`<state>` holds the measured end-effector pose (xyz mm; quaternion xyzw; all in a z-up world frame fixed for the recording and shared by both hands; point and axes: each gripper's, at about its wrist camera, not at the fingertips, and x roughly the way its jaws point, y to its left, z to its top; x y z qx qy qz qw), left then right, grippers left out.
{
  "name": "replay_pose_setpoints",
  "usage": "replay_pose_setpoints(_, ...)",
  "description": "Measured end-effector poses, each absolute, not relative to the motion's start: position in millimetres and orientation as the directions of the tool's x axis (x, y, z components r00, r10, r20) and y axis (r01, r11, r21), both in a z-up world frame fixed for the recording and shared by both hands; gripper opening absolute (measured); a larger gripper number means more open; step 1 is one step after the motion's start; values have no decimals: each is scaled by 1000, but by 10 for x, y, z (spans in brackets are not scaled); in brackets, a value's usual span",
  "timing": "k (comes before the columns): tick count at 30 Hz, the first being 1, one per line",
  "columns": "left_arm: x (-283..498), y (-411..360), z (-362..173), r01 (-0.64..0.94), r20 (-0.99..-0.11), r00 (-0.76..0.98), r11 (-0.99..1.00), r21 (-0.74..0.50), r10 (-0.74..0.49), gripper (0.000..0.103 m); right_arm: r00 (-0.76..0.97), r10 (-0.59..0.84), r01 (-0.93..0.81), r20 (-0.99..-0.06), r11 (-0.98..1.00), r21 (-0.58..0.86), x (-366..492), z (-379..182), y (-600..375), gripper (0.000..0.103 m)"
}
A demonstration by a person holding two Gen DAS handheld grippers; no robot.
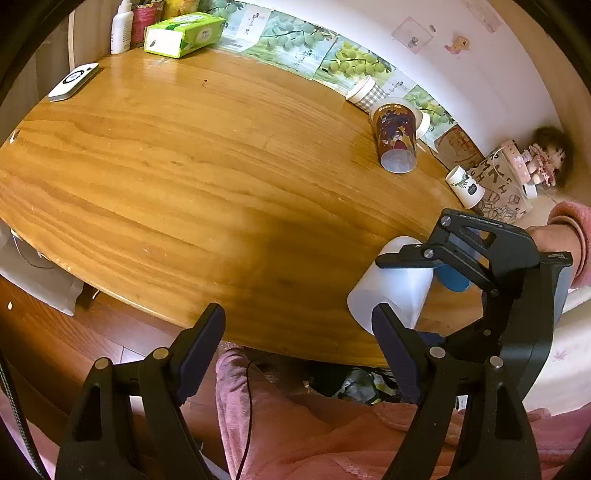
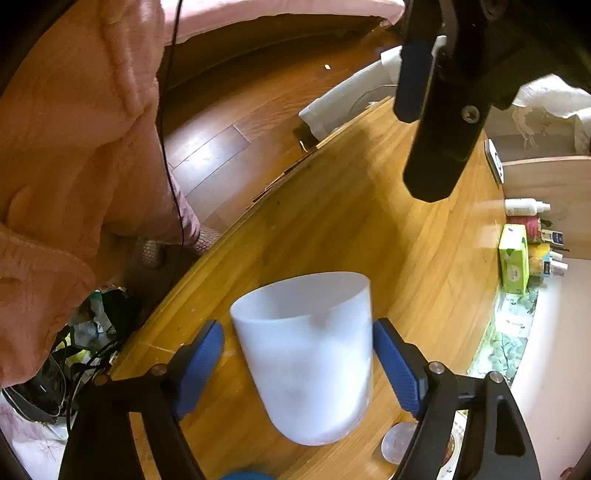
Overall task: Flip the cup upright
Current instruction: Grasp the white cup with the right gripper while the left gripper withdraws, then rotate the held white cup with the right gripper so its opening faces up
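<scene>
Straddling a frosted white plastic cup (image 2: 310, 354), smooth, tapered, rounded base toward the camera: right gripper (image 2: 299, 354), blue ribbed pads (image 2: 397, 365) spread wide, right pad about touching the cup wall, visible gap at the left pad, so not clamped. Cup near the front edge of the glossy wood-grain table (image 2: 388, 240), mouth pointing away in the right wrist view; resting or lifted, cannot tell. Left gripper (image 1: 299, 328) fingers wide apart, holding nothing, hovering off the table's near edge, cup just past its right finger. Farther back: patterned dark tumbler (image 1: 395, 142) lying on its side, small white paper cup (image 1: 464, 186) by the wall, green tissue box (image 1: 183, 34), white remote (image 1: 74, 81)
</scene>
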<state>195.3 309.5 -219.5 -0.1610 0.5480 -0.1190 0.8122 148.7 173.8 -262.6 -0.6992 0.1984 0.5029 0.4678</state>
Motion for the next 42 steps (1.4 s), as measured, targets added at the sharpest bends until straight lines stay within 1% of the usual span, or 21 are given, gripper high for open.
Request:
replay_pose_setpoints(2, 1954, 3095, -2185, 13, -851, 374, 920, -391, -368, 84, 426, 196, -748, -883, -473, -466, 1498, -2626, 1743, 71)
replay_pose_setpoints(6, 1962, 3099, -2151, 9, -851, 382, 923, -386, -360, 84, 419, 200, -780, -886, -420, -464, 1538, -2586, 1729, 71)
replay_pose_setpoints(10, 1975, 3117, -2111, 7, -851, 390, 925, -380, -353, 84, 414, 203, -831, -887, -313, -460, 1606, -2514, 1704, 71)
replay_pose_setpoints(16, 2019, 3111, -2011, 16, -843, 408, 926, -378, -351, 84, 386, 234, -909, -892, -64, -411, 1755, -2332, 1555, 70)
replay_pose_setpoints(21, 2082, 3040, -1898, 49, -834, 422, 927, -371, -356, 84, 403, 267, -914, -875, 160, -372, 1852, -2218, 1418, 70)
replay_pose_setpoints(24, 2121, 2965, -1837, 77, -830, 421, 927, -368, -364, 84, 428, 284, -885, -858, 323, -334, 1898, -2168, 1323, 70)
replay_pose_setpoints(27, 2145, 2879, -1783, 112, -823, 411, 918, -382, -392, 84, 443, 310, -838, -841, 477, -265, 1930, -2124, 1211, 70)
replay_pose_setpoints(32, 2147, 2727, -1714, 162, -827, 394, 916, -368, -402, 84, 488, 330, -698, -808, 703, -134, 1997, -2097, 964, 70)
replay_pose_setpoints(36, 2127, 2650, -1680, 185, -829, 376, 910, -371, -414, 84, 516, 348, -586, -783, 810, -26, 2024, -2104, 801, 70)
replay_pose_setpoints(42, 2092, 2530, -1623, 207, -839, 355, 910, -359, -412, 84, 563, 351, -456, -748, 887, 74, 1978, -2130, 645, 70)
